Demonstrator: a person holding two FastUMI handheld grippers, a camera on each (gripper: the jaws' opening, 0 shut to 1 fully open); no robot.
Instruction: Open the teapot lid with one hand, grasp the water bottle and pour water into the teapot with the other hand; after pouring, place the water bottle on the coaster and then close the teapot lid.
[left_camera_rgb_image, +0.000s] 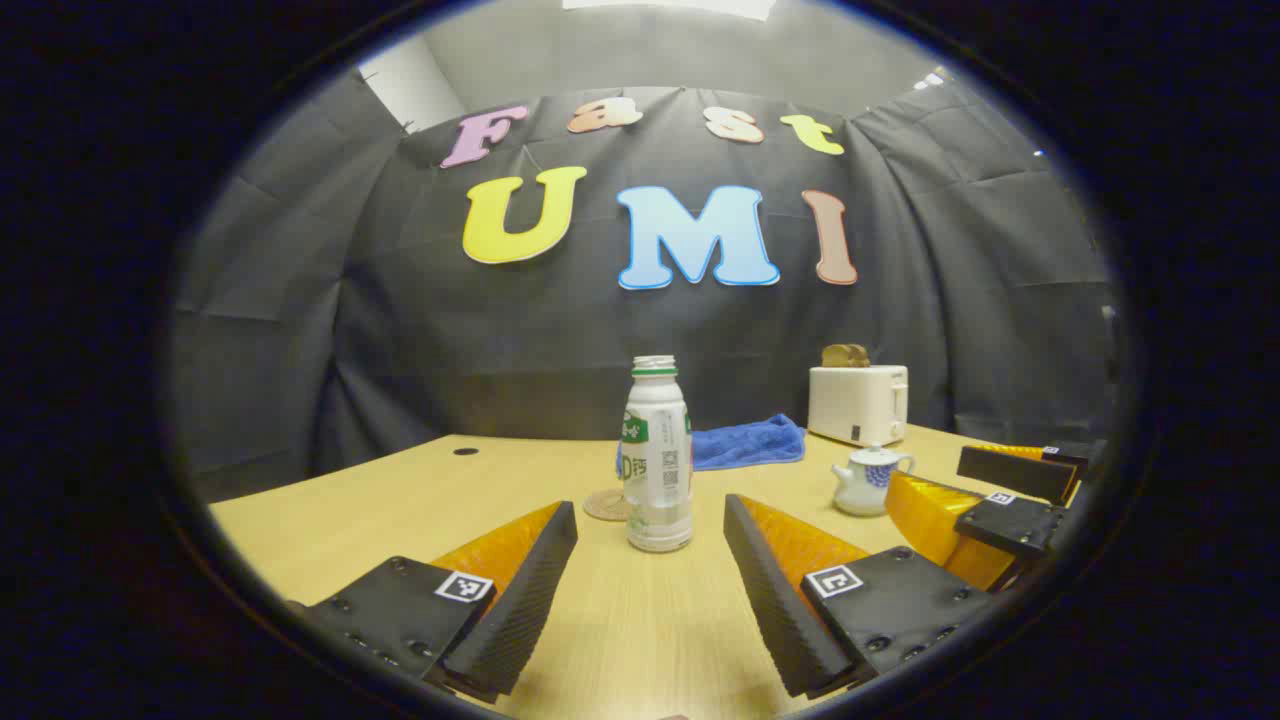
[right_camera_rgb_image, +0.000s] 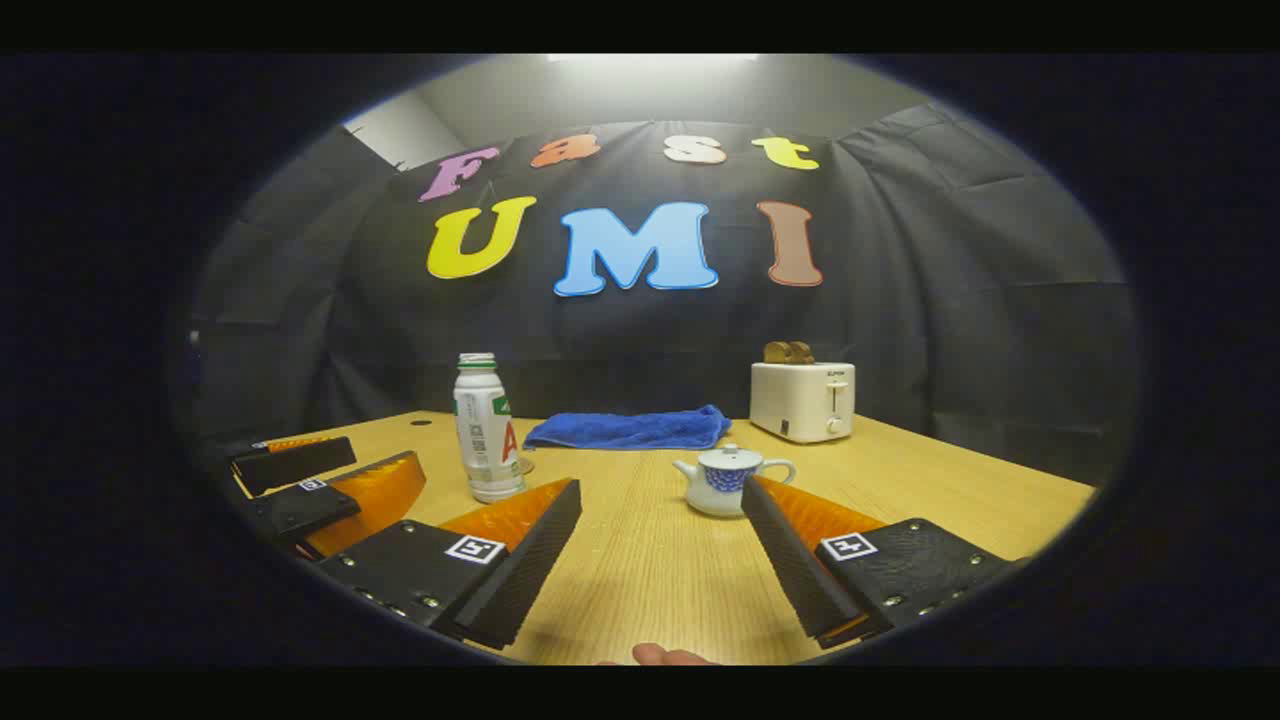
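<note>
Fingers (left_camera_rgb_image: 520, 590) spread, left gripper (left_camera_rgb_image: 650, 590) facing water bottle (left_camera_rgb_image: 657, 460); teapot (right_camera_rgb_image: 728, 482) lidded

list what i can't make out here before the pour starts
- Water level in the water bottle: its label wraps the body in both views.
- Coaster: mostly hidden behind the bottle in the left gripper view.
- Inside the teapot: its lid is on.
- What sticks out of the toaster: too small and dim in the right gripper view.
</note>
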